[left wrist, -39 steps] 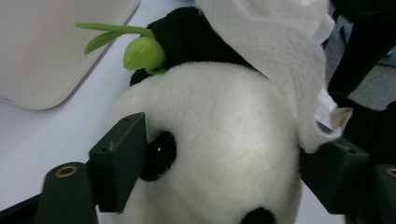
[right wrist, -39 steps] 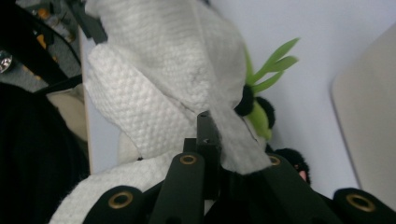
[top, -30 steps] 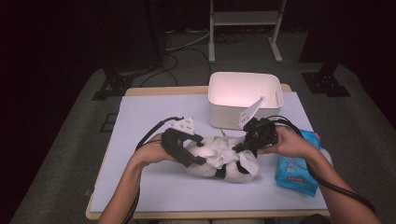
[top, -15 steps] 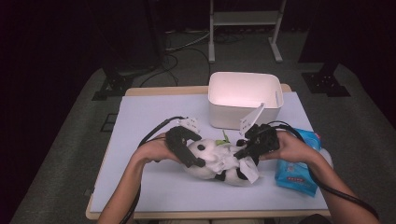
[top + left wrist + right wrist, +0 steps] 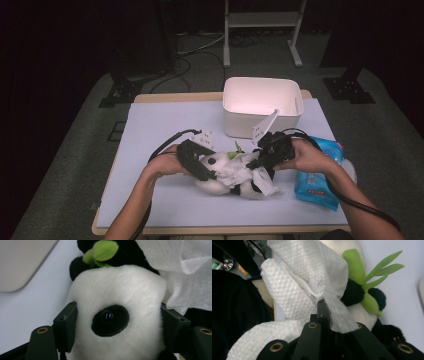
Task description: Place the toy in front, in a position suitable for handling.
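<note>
**Panda held and wipe on its body, cleaning still in hand**

The plush panda (image 5: 227, 175) lies on its side on the table (image 5: 150, 130), just in front of the white bin (image 5: 262, 102) and left of the blue wipe pack (image 5: 317, 177). Every place below is given from the panda.

At the panda's head end, the left gripper (image 5: 197, 165) has its jaws closed around the white head, one jaw on each side; in the left gripper view the fur bulges between them, with the black eye patch (image 5: 110, 320) facing the camera. A green felt leaf (image 5: 101, 252) sits above the head in that view.

Over the panda's middle, the right gripper (image 5: 267, 155) has its jaws pinched shut on a fold of a white wipe (image 5: 245, 175). The right gripper view shows the textured sheet (image 5: 297, 285) bunched up and draped over the body, with the green bamboo sprig (image 5: 367, 275) just beyond it.

As a judgement of progress: a wipe is out, it is gripped, and the toy is steadied, so the set-up steps look done. The wiping itself seems under way, since the sheet rests on the torso. How much of the fur has been covered cannot be told. What is probably left is to rub the rest of the body, perhaps the head under the left jaws, then put the wipe aside. The bin behind the panda appears empty inside, as far as the high view shows.
</note>
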Available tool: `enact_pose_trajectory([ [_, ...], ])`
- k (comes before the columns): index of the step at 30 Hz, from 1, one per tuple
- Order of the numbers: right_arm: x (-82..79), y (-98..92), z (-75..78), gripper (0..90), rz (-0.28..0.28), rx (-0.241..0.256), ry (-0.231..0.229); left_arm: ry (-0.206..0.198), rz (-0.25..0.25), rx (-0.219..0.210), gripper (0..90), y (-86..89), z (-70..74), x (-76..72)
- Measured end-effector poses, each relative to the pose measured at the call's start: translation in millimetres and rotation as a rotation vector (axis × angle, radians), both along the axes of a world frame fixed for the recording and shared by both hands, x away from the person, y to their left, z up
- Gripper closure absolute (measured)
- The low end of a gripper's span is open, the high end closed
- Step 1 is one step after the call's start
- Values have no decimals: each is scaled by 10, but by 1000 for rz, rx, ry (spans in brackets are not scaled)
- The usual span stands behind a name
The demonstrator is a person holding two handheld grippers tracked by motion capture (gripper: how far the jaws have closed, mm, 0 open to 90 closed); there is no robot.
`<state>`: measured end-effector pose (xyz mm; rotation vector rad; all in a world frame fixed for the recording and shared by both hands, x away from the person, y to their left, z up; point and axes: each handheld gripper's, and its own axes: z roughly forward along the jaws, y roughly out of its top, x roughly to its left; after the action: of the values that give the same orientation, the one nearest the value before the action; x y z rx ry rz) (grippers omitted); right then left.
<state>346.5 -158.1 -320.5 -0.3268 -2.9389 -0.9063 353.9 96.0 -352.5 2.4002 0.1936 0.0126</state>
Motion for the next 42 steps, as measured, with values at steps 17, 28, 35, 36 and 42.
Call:
enact_pose_trajectory([
  [17, 175, -165, -77, 854, -76, -42, 9, -28, -41, -6, 211, 10, 50, -82],
  [28, 74, -86, -161, 853, -17, -18, 35, 88, 10, -14, 90, 48, 20, -26],
  [35, 45, -20, -178, 851, 18, -27, 42, 117, 25, 29, 34, -22, -73, 46],
  [36, 42, -20, -178, 851, 18, -28, 42, 127, 21, 33, 32, -42, -104, 44],
  [42, 6, -21, -202, 849, 38, -27, 42, 64, -23, 27, 174, -98, -183, -55],
])
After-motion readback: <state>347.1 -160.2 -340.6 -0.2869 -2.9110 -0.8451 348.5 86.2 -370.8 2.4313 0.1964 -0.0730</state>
